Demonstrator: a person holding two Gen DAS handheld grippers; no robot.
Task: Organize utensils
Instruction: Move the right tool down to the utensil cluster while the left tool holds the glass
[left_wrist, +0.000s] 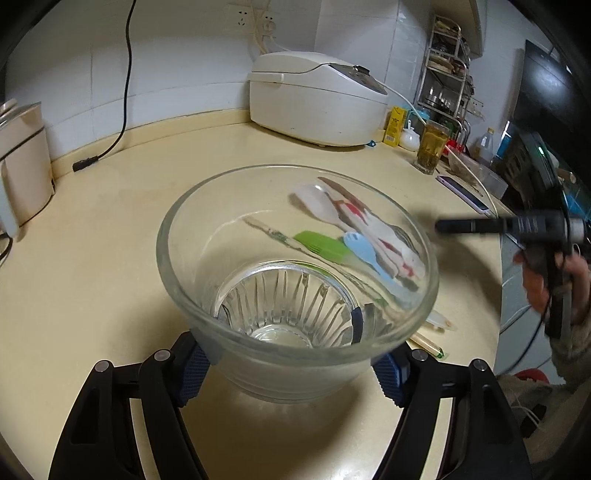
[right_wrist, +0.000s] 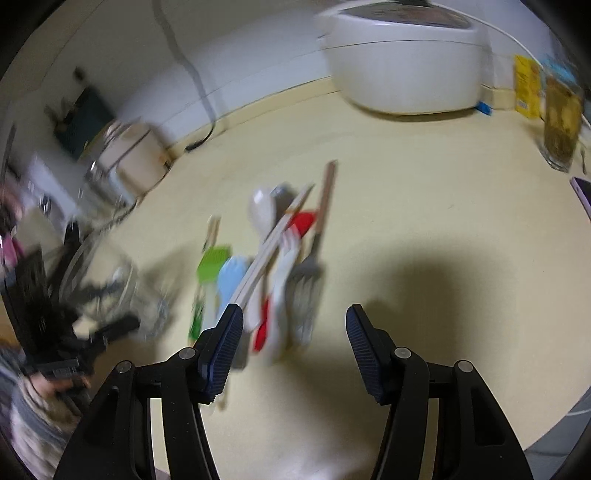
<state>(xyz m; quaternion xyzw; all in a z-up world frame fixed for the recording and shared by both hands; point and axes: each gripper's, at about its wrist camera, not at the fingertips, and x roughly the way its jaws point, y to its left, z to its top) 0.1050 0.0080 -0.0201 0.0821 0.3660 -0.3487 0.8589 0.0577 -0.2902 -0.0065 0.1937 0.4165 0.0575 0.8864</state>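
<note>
My left gripper is shut on the base of a clear glass bowl, one blue pad on each side. The bowl looks empty. Behind it, seen through the glass, a pile of utensils lies on the cream counter: a green brush, a light blue spork and a white spoon. The blurred right wrist view shows the same pile: green brush, blue spork, white spoon, chopsticks, red spatula and a grey fork. Just short of the pile, my right gripper is open and holds nothing.
A white rice cooker stands at the back wall. A glass of tea, a yellow carton and a phone sit at the right. A beige appliance and a black cable are at the left. The counter's edge runs down the right.
</note>
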